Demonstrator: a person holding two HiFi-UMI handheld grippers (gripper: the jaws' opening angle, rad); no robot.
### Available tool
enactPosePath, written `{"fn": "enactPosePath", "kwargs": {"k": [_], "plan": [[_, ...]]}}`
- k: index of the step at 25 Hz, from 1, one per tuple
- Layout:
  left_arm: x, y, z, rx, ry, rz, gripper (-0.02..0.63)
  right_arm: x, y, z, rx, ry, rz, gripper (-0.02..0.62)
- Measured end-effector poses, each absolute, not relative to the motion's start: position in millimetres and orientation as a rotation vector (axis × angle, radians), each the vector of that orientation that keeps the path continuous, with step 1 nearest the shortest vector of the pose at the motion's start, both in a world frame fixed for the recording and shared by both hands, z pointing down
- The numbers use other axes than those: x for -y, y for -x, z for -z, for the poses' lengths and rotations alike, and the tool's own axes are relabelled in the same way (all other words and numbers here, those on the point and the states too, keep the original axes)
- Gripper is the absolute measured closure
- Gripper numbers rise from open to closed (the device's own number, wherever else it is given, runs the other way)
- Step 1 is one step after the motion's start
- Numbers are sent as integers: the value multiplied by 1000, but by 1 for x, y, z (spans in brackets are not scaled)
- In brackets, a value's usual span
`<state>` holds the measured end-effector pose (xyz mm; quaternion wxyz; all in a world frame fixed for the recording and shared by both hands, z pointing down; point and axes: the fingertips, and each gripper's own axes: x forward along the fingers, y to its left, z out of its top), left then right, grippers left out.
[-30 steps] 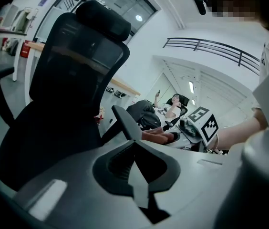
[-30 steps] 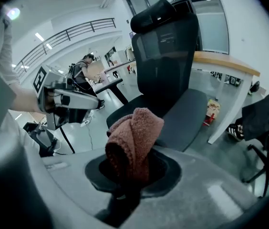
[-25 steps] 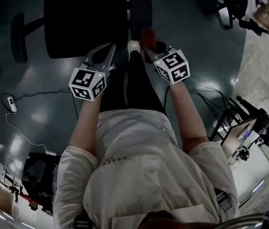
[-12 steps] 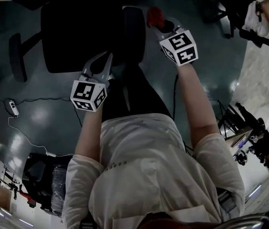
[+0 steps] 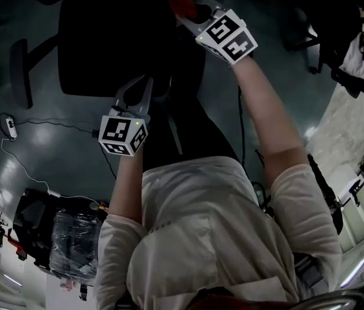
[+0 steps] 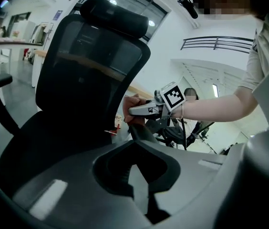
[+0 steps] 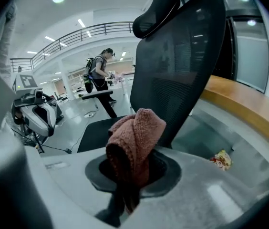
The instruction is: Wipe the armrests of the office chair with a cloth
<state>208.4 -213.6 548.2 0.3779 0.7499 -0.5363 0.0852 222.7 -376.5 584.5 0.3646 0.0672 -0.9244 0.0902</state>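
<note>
While right gripper (image 5: 188, 10) clamps pink cloth (image 7: 134, 137), chair backrest (image 7: 187, 56) just ahead of it, left gripper (image 5: 135, 86) jaws stand apart, empty.

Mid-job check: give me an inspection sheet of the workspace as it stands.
Surface: glossy floor; no table.
Job's things: chair; cloth at one armrest, contact unclear.
Clutter: wrapper on the floor; plastic-wrapped bundle.
Grippers: left gripper open, empty, near the seat; right gripper shut on the cloth.
Cables: cable across the floor, ending at a small box.
Surroundings: person standing far off; wooden ledge behind the chair.
</note>
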Motion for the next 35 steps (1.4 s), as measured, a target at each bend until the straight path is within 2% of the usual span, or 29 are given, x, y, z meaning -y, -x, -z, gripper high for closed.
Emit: {"fn": "enactPosePath", "kwargs": {"k": [9, 28, 35], "plan": [[213, -204, -549, 1388, -1904, -233, 589, 341, -221, -598, 2352, 1, -308, 546], [209, -235, -537, 1196, -2073, -310, 589, 327, -311, -585, 2319, -315, -527, 546], [180, -238, -540, 1053, -2132, -342, 589, 278, -328, -592, 2385, -598, -806, 546]]}}
